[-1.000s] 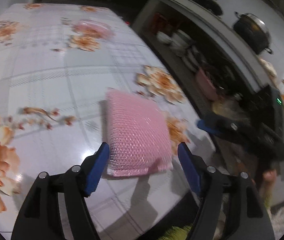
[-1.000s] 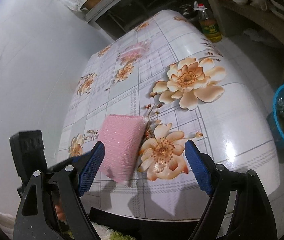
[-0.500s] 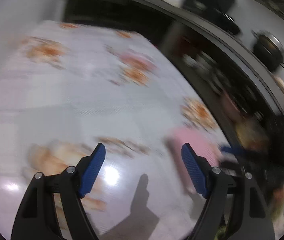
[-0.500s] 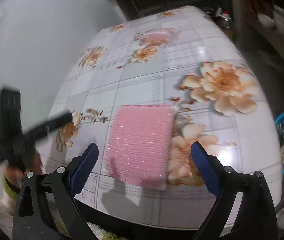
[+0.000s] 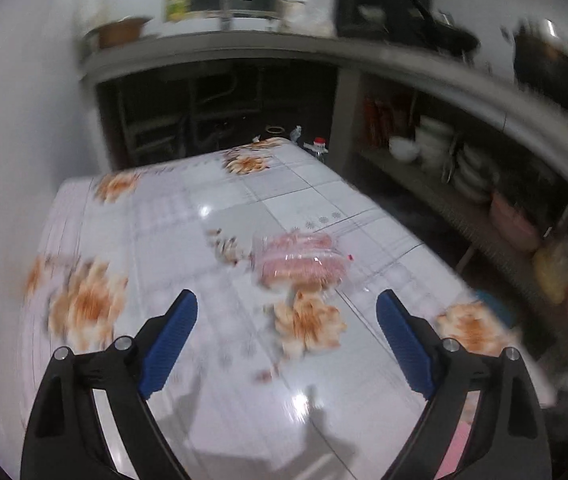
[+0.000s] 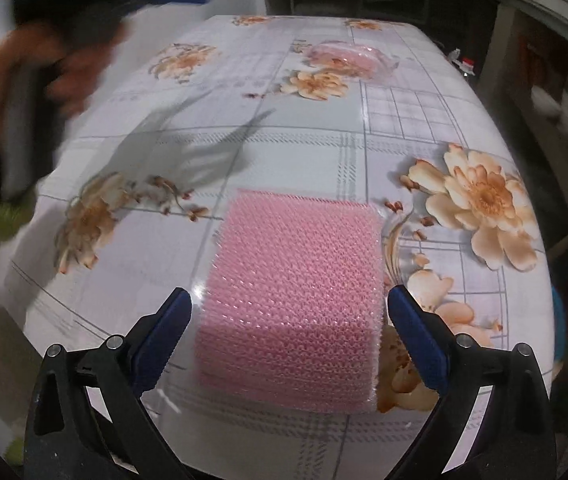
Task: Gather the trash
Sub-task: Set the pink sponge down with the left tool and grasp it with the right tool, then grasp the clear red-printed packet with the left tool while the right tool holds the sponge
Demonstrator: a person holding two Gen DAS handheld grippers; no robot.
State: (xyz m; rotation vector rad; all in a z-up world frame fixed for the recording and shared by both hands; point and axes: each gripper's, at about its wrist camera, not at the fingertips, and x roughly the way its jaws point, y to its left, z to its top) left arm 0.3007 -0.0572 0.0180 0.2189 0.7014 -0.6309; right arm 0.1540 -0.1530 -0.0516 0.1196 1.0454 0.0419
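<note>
A glossy white table (image 6: pixel 212 152) printed with grey grid lines and peach flowers is filling both views, catching bright glints from overhead light and carrying the shadow of a tool across its middle. A pink mesh pad (image 6: pixel 295 300) is lying flat near the table's near edge, and the right tool (image 6: pixel 289 336) is hovering over it with its blue fingers spread wide on either side, not touching it. Farther back, a crumpled clear wrapper with pink inside (image 5: pixel 301 262) is sitting on the table just beside a printed flower. The left tool (image 5: pixel 287 330) is pointing toward that wrapper from well short of it, its jaws opening with nothing between them; in the right wrist view it is showing only as a blur at the upper left, held by a hand (image 6: pixel 24 92). Beyond the table a dark counter (image 5: pixel 244 46) is running along a white wall, with open shelves of white bowls (image 5: pixel 435 148) on the right. A blue basket (image 6: pixel 558 320) is peeking out past the table's right edge.
</note>
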